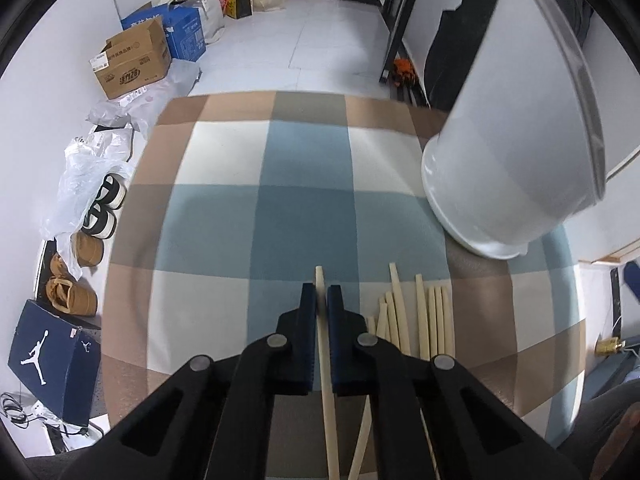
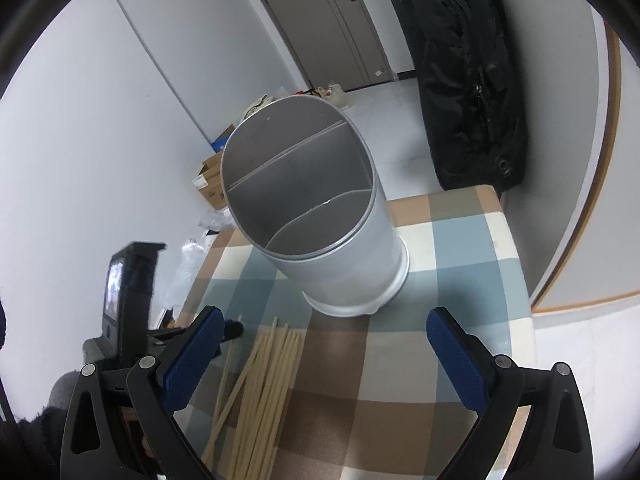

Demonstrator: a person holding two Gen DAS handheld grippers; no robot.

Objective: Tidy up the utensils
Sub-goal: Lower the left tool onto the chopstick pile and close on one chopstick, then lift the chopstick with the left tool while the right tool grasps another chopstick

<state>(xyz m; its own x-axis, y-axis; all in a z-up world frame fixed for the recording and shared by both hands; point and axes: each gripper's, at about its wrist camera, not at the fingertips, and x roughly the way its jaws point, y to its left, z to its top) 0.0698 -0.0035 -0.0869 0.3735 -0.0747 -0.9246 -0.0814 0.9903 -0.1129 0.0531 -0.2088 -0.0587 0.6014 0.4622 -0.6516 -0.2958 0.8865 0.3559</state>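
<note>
- Our left gripper (image 1: pixel 321 300) has its blue pads closed on a single pale wooden chopstick (image 1: pixel 325 364), which runs lengthwise between them with its tip poking out just past the fingertips.
- Our right gripper (image 2: pixel 325 332) holds nothing; its jaws stand wide apart above the checked blue, beige and white tablecloth (image 2: pixel 460 240).
- The rest of the pale wooden chopsticks (image 2: pixel 264 392) lie in a loose, roughly parallel bundle on the cloth, just right of the left gripper and near the foot of the holder.
- The tall grey cylindrical utensil holder (image 2: pixel 344 256) stands upright on the cloth beyond the bundle, with its mouth open and split by inner walls into compartments; all the compartments we can see look empty.
- We judge the chopstick light, stiff and smooth, so it can pivot or slide between flat pads. It seems gripped near one end, which leaves a long lever behind; a hold nearer the middle would swing less.
- For dropping it in, we would tip the stick close to vertical over one compartment and release low, since a thin rod bounces off a rim easily.
- The holder looks light and tall, so a sideways knock could tip it; the free right gripper could steady its wall.
- The sticks in the bundle touch each other, so picking just one calls for a narrow pinch on an outer stick.
</note>
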